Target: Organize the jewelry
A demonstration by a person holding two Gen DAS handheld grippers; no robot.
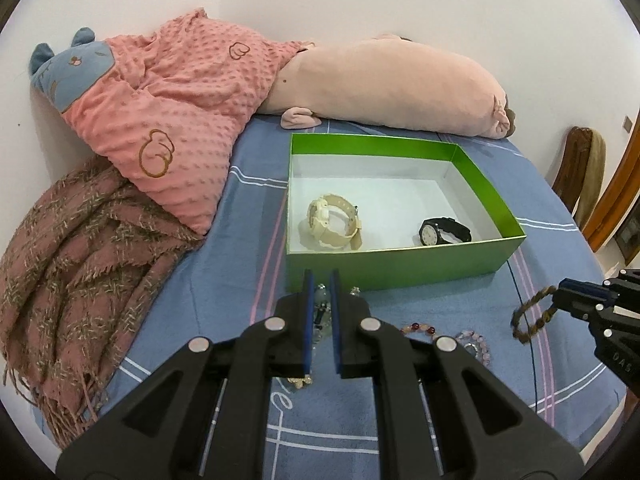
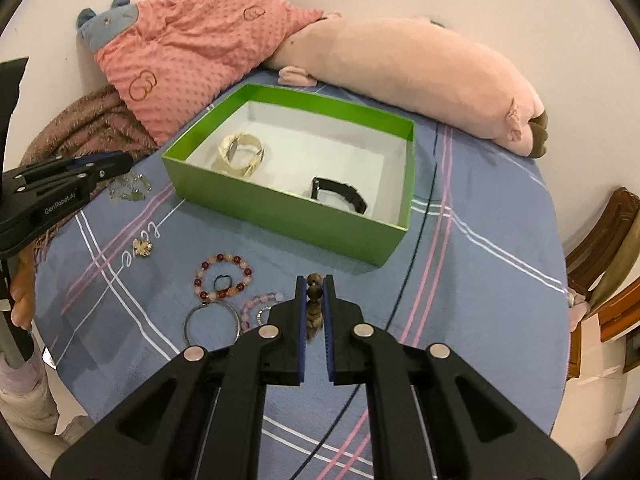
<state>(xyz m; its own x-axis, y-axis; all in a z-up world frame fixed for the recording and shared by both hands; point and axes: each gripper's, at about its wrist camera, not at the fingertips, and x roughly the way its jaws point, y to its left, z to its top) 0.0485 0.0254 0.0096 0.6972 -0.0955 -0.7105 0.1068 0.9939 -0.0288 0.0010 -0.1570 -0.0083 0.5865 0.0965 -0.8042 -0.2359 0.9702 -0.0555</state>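
**Jewelry half sorted beside a green box on a bed**

Jewelry lies on a blue bedsheet [image 2: 480, 280] with white and pink stripes, and the landmark is the green box [image 2: 280, 216], open-topped with a white inside. Behind the box a pink dotted pillow [image 1: 176, 120] with a blue animal face and a long pink plush toy [image 1: 380, 80] lean against a white wall. To the left of the box a brown-pink fringed scarf [image 1: 72, 248] is heaped. Far right of the box, brown wooden furniture [image 2: 600, 240] stands past the bed's edge.

Inside the box, a cream watch [image 1: 334, 222] rests at the near left, its band looped and standing on edge. A black watch [image 1: 444, 231] lies at the near right, dial facing the left wrist camera.

In front of the box, on the sheet, lie a red and pink bead bracelet [image 2: 224, 276], a thin metal bangle [image 2: 212, 322] touching it, a pale pink bead bracelet [image 2: 256, 308] and a small gold flower brooch [image 2: 143, 248].

The left gripper [image 1: 322, 280], just before the box's near left corner, is closed on a pale, clear-beaded piece [image 1: 322, 304] whose shape I cannot make out. The right gripper [image 2: 314, 284], before the box's near right corner, is closed on a brown bead bracelet [image 2: 314, 312]; its loop hangs clear of the sheet, roughly upright.
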